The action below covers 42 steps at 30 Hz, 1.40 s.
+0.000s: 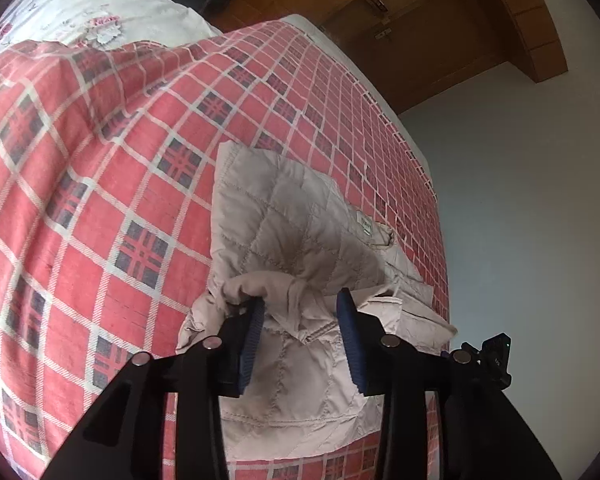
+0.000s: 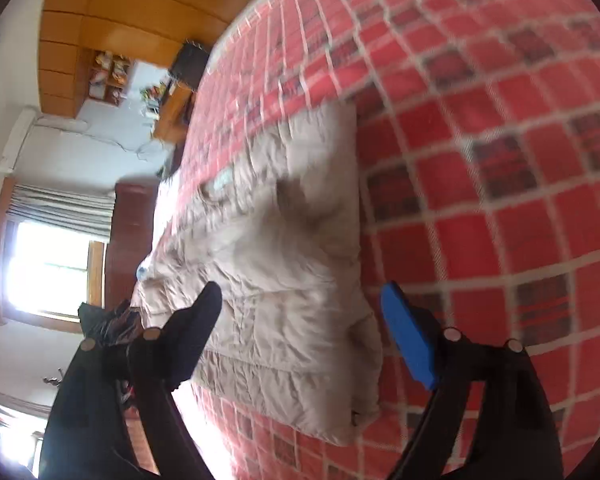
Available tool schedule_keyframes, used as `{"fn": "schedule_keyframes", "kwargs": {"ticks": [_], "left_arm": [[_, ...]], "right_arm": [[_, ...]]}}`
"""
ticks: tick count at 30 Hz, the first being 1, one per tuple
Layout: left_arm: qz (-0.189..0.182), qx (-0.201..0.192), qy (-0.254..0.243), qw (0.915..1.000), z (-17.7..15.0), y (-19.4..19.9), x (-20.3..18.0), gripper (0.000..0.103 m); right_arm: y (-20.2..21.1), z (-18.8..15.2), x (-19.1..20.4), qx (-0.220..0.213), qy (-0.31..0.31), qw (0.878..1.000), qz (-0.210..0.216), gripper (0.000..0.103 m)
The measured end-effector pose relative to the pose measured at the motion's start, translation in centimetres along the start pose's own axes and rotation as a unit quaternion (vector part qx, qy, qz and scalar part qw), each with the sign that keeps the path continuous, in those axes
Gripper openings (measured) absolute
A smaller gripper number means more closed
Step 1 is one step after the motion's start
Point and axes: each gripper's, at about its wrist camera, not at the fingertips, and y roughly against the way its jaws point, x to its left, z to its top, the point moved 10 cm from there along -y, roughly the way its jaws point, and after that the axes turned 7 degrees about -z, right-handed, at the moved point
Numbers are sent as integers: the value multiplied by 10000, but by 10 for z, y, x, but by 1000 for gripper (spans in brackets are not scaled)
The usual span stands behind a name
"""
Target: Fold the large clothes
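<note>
The beige quilted jacket point(image 1: 300, 232) lies partly folded on a bed covered with a red plaid bedspread point(image 1: 112, 168), near the bed's edge on the side of a pale wall point(image 1: 532, 200).

In the left wrist view, the left gripper point(image 1: 302, 312) is open, its two blue-padded fingers point(image 1: 350, 344) spread apart with a bunched fold of the jacket lying between them. The cloth touches or lies just over the tip of the left-hand finger; neither pad is pressed on it, so nothing is clamped. Beyond the fingertips the jacket's quilted lining faces up, with a small white label point(image 1: 365, 225) at the collar to the front right of the gripper. Far ahead to the left is a white floral pillow point(image 1: 100, 12), and far ahead to the right wooden cabinets point(image 1: 440, 40).

In the right wrist view, which is blurred, the right gripper point(image 2: 302, 300) is also open, fingers wide apart, hovering over the near part of the jacket point(image 2: 284, 248). The jacket stretches away ahead of it, its folded edge running close to the right-hand blue pad point(image 2: 410, 340). To the gripper's left is a bright window point(image 2: 48, 264) with curtains, and the other gripper shows dark at the jacket's left edge.
</note>
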Motion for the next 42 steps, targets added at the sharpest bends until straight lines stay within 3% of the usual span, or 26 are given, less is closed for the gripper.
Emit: {"fn": "schedule_keyframes", "kwargs": {"ticks": [3,6,12,16,18,20,22,24,25,28,32,38,42], "left_arm": [[417,-184,-260,9986,0,15,4,50],[502,-288,-368,9976,-5,26,9,55],[899,305,-490,9943,-45,-2,37,59],[764,466,-423,9951,-60,-17,44,64],[793,501,-447,9946,-62,-25,45,63],[936,561,-488,9928,-65,-34,47,57],[1036,586,-646,9908,-67,-38,41,27],[914,521,-877,9906,-69,-36,29,14],[860,485,-995,9901,-69,-34,22,9],[842,263,-1325,9873,-67,-23,1,7],[585,-329,-1632,9843,-50,3,-39,6],[777,-1026,-2124,9687,-6,12,-78,6],[785,-1265,-2037,9677,31,2,-84,6]], "right_arm": [[6,0,7,-103,259,9994,-198,82],[-4,-12,14,-22,750,9951,-644,82],[-42,-31,25,244,1292,9861,-1014,83],[-62,-35,24,355,1354,9827,-1211,82],[-70,-36,23,388,1401,9804,-1332,66],[-74,-37,20,416,1403,9781,-1482,56],[-71,-39,23,295,1551,9743,-1605,43],[-63,-42,27,212,1662,9730,-1584,20],[-57,-45,32,179,1703,9743,-1466,14],[-38,-48,44,-11,1753,9766,-1246,11],[-15,-42,58,-267,1788,9772,-1115,10],[21,-1,84,-950,1741,9755,-951,10],[22,39,90,-1197,1519,9772,-880,10]]}}
